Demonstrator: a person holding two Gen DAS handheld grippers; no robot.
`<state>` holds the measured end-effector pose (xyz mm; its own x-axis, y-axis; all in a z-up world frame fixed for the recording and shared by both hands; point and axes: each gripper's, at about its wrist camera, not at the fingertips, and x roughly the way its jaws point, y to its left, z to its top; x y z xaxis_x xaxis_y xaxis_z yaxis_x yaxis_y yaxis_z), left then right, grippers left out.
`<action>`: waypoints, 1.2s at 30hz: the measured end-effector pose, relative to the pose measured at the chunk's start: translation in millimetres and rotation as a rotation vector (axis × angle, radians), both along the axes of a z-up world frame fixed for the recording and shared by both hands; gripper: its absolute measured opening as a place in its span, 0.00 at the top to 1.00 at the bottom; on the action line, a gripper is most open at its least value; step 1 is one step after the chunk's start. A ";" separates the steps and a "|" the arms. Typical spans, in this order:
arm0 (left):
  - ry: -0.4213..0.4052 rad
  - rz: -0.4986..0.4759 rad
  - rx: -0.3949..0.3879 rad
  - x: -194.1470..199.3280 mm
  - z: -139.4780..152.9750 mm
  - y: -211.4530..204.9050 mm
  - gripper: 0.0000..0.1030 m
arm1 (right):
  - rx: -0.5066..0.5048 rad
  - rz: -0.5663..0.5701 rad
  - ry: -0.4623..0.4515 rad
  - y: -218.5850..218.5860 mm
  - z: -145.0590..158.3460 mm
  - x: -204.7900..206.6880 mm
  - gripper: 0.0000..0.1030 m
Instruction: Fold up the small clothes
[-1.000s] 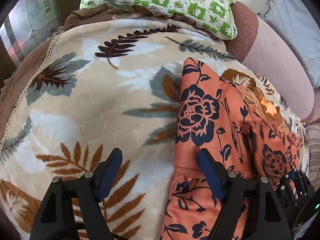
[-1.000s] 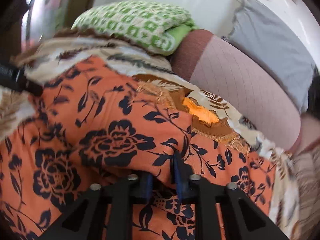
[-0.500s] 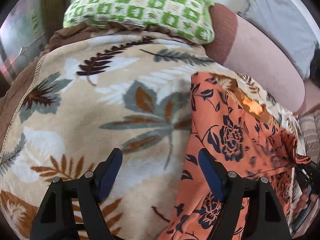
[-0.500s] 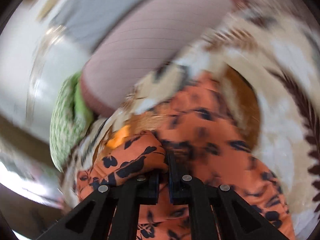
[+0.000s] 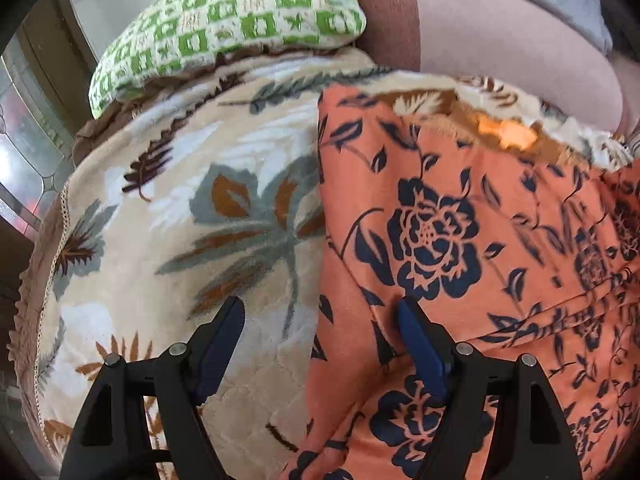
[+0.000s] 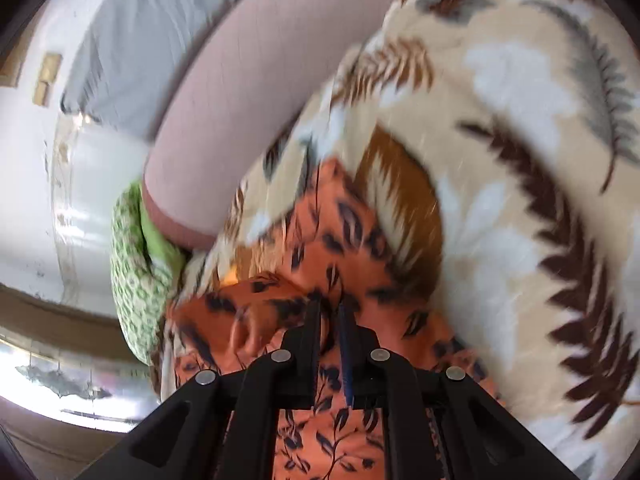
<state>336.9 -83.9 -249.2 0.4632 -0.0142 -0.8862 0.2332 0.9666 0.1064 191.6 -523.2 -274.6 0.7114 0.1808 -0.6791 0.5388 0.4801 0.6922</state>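
Observation:
An orange garment with dark blue flowers lies on a beige leaf-print blanket, filling the right half of the left wrist view. My left gripper is open and empty, straddling the garment's left edge: its right finger is over the cloth, its left finger over the blanket. My right gripper is shut on a fold of the orange garment and holds it lifted. That view is rolled sideways and blurred.
A green-and-white patterned pillow lies at the far end of the blanket. A pink bolster runs along the far right, with a grey cushion behind it. A window is at the left.
My right gripper has swung and rolled sideways with the pinched fold, drawing the cloth along. My left gripper has shifted so the garment's left edge sits between its fingers.

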 end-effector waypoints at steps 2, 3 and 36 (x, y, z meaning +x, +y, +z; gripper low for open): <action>0.010 0.013 -0.016 2.0 -0.2 2.8 0.24 | -0.016 -0.026 -0.021 -5.1 6.4 -10.2 0.89; 0.011 0.015 -0.018 2.5 0.3 3.0 0.24 | -0.042 -0.028 -0.033 -3.0 10.7 -13.6 0.88; -0.003 0.041 -0.007 5.8 7.2 4.5 0.22 | -0.279 0.159 0.139 36.5 -20.6 37.4 0.85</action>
<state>342.7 -79.4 -241.9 0.4662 -0.0015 -0.8847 0.1929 0.9761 0.1000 229.0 -486.7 -295.2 0.5866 0.0761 -0.8063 0.5217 0.7260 0.4481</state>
